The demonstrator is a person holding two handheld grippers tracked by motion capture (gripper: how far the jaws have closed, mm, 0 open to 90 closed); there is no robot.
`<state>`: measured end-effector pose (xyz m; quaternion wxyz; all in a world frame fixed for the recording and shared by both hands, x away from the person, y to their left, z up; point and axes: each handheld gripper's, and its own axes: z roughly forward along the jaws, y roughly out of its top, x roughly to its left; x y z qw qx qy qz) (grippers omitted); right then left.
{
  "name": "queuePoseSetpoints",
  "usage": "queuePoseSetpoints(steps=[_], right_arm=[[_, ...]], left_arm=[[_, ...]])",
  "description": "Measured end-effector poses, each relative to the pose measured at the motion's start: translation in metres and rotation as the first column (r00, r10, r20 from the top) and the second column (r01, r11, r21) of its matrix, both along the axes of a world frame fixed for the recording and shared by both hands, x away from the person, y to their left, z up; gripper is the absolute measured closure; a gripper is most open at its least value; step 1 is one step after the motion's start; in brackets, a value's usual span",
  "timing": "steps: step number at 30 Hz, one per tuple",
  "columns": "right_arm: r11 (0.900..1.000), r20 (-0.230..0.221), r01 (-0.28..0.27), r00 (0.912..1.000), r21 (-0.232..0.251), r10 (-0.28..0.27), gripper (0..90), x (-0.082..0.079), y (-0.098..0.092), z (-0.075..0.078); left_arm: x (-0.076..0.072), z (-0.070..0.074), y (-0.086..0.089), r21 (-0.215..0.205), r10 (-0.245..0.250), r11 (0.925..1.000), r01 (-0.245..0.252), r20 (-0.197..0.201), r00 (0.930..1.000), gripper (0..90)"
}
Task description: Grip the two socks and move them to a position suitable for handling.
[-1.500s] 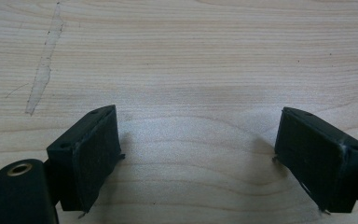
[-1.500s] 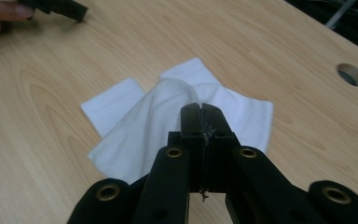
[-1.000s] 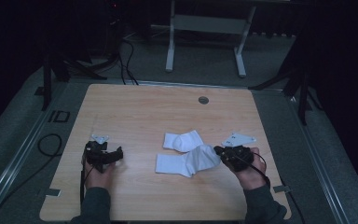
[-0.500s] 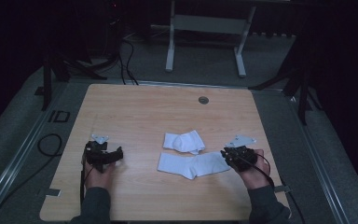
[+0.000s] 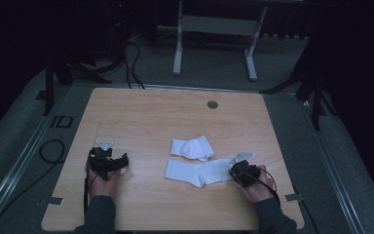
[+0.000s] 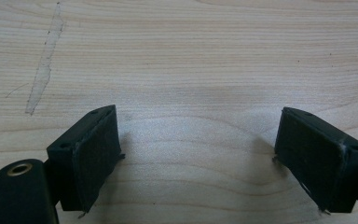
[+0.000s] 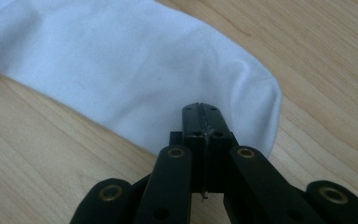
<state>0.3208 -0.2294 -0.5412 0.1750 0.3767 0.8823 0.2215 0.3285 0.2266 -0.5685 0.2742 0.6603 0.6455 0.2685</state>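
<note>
A long white sock [image 5: 197, 171] lies flat on the wooden table [image 5: 141, 117], with its toe end pointing right. My right gripper [image 5: 236, 173] sits low over that end. In the right gripper view the jaws [image 7: 200, 107] have just been closing and now meet, tips above the sock [image 7: 135, 70], with no fabric visible between them. A second white sock [image 5: 192, 147] lies bunched just behind the first. My left gripper [image 5: 119, 161] rests at the table's left. Its jaws [image 6: 198, 116] stand wide open over bare wood.
A round grommet hole [image 5: 212, 104] sits near the table's far edge. A pale scuff mark [image 6: 44, 60] runs across the wood ahead of the left gripper. A grey desk frame [image 5: 214, 24] stands beyond the table, and cables [image 5: 48, 151] lie on the floor at left.
The long sock, folded over a second ago, now lies stretched out to the right. My right gripper has moved right and sunk toward the table. The left gripper has stayed put.
</note>
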Motion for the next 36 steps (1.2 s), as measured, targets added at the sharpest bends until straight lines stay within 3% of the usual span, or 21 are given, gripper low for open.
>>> queuePoseSetpoints(steps=[9, 15, 17, 23, 27, 36], right_arm=[[0.998, -0.004, -0.068, 0.9977, 0.016, 0.068, 89.8, -0.017, 0.019, -0.001], [0.988, -0.036, -0.151, 0.9878, 0.009, 0.151, 89.8, -0.026, 0.034, 0.002], [0.987, -0.021, -0.157, 0.9873, 0.019, 0.157, 89.7, -0.025, 0.037, 0.006], [0.983, 0.049, -0.161, 0.9864, 0.084, 0.157, 85.3, -0.007, 0.049, 0.028], [0.980, 0.059, -0.178, 0.9831, 0.094, 0.173, 86.0, 0.010, 0.066, 0.030], [0.970, 0.054, -0.235, 0.9711, 0.054, 0.233, 77.0, 0.035, 0.108, 0.021]], left_arm=[[0.000, 0.000, 0.000, 0.000, 0.000, 1.0000, 0.000, 0.000, 1.0000, 13.9], [0.000, 0.000, 0.000, 0.000, 0.000, 1.0000, 0.000, 0.000, 1.0000, 13.9], [0.000, 0.000, 0.000, 0.000, 0.000, 1.0000, 0.000, 0.000, 1.0000, 13.9], [0.000, 0.000, 0.000, -0.002, 0.002, 1.0000, -0.002, 0.002, 1.0000, 13.9], [0.000, 0.000, 0.000, -0.002, 0.001, 1.0000, -0.001, 0.002, 1.0000, 13.9], [0.000, 0.000, 0.000, -0.002, 0.000, 1.0000, 0.000, 0.001, 1.0000, 13.9]])
